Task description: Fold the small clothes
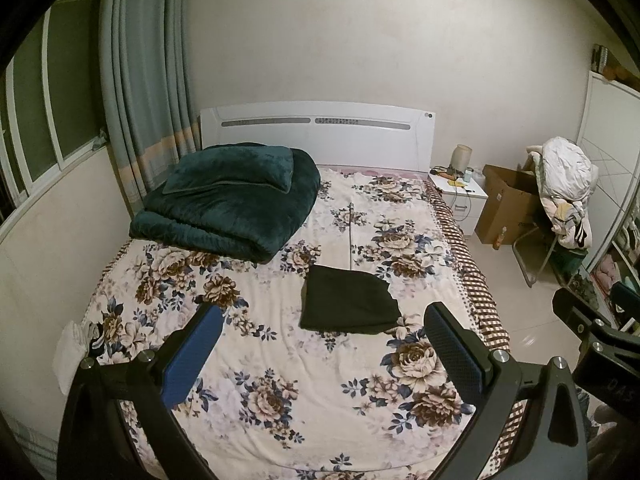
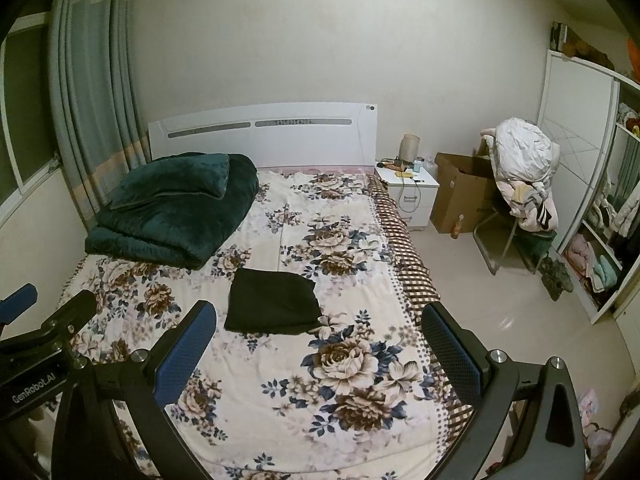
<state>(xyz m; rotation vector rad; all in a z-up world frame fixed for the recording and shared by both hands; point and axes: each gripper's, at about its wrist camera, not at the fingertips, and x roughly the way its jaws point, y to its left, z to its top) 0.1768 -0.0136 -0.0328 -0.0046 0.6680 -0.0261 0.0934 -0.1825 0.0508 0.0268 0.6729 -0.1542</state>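
Matt black cloth garment (image 1: 349, 301), plush blanket (image 1: 228, 200)

- Left tool (image 1: 322, 320): black curved frame, two fingers faced with blue textured pads (image 1: 192, 354), silver round screws at the joints.
- Right tool (image 2: 320, 318): same black frame, blue dimpled pads (image 2: 186, 354), silver screws.
- White "GenRobot.AI" lettering on the black left tool body.

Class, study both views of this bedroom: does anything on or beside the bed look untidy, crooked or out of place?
On the bed little stands out: the black garment lies folded flat, though its right edge is slightly ragged. The green blanket is neatly folded. The oddity is beside the bed: a chair heaped with a loose pile of clothes.
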